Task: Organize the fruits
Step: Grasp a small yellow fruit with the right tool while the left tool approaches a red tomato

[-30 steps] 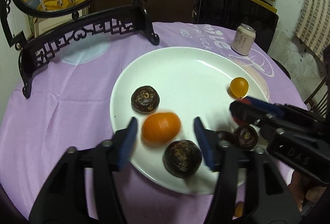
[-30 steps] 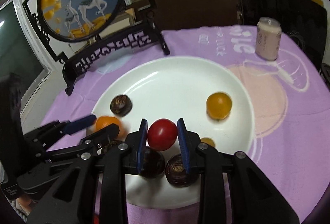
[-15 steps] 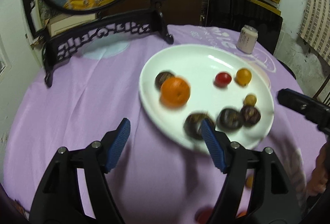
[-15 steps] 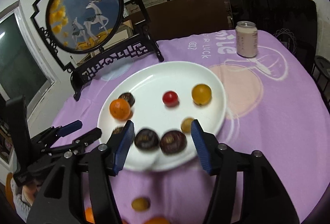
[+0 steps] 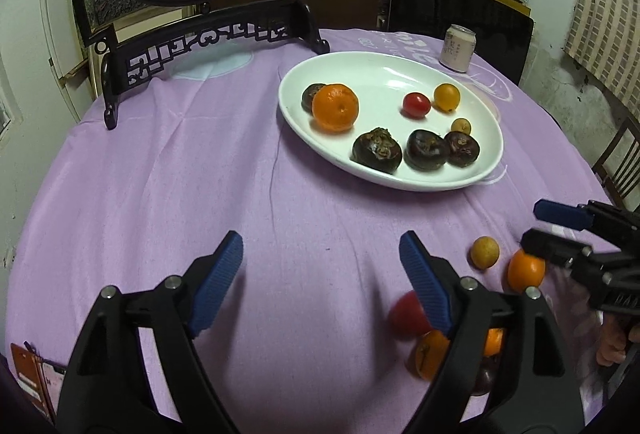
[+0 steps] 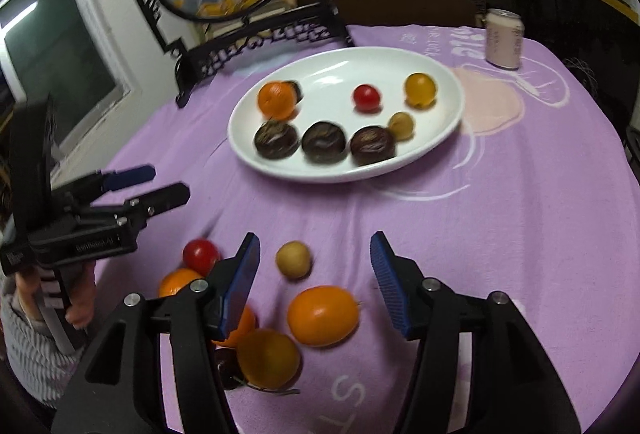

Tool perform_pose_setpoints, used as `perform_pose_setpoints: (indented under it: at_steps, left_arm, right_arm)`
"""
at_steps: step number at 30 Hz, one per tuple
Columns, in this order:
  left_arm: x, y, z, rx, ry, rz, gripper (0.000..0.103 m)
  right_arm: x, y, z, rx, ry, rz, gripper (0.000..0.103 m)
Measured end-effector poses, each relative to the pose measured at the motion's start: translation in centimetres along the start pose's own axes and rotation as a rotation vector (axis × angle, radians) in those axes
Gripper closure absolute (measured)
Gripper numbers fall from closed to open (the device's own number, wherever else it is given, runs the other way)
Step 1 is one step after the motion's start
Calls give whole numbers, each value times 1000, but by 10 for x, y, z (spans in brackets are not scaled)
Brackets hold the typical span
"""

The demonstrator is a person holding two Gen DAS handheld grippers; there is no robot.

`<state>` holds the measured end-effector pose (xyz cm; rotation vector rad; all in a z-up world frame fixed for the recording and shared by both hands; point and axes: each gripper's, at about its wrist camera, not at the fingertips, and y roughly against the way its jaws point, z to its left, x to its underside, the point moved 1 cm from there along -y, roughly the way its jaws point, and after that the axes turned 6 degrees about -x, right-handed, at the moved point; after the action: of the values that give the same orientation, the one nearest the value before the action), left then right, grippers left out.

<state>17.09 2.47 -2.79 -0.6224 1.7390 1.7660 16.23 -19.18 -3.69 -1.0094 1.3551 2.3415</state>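
Bare purple cloth lay open frame-left; white plate upper right & loose fruit pile lower centre crowded approach.

8 fruits on white plate, 6 loose fruits nearby

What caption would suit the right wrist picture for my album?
Open right claw hovering over loose fruit on the purple cloth, with the half-filled white plate beyond.
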Motion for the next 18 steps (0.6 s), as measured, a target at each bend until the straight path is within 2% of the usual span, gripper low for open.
perform_pose_setpoints:
  at_steps: [6, 10, 13, 18]
  left_arm:
    - [-1, -1, 4, -4, 19, 11, 19]
    - [-2, 5, 3, -7, 13, -8, 15]
    - [-3, 8, 1, 0, 6, -12, 14]
    - [-3, 9, 1, 6, 1, -11, 14]
  right_arm:
    - [7, -15, 9, 6, 49, 41, 46]
    - [6, -24, 20, 26, 117, 54, 47]
    - [5, -33, 22, 33, 148, 75, 58]
    - [4, -44, 19, 52, 164, 100, 69]
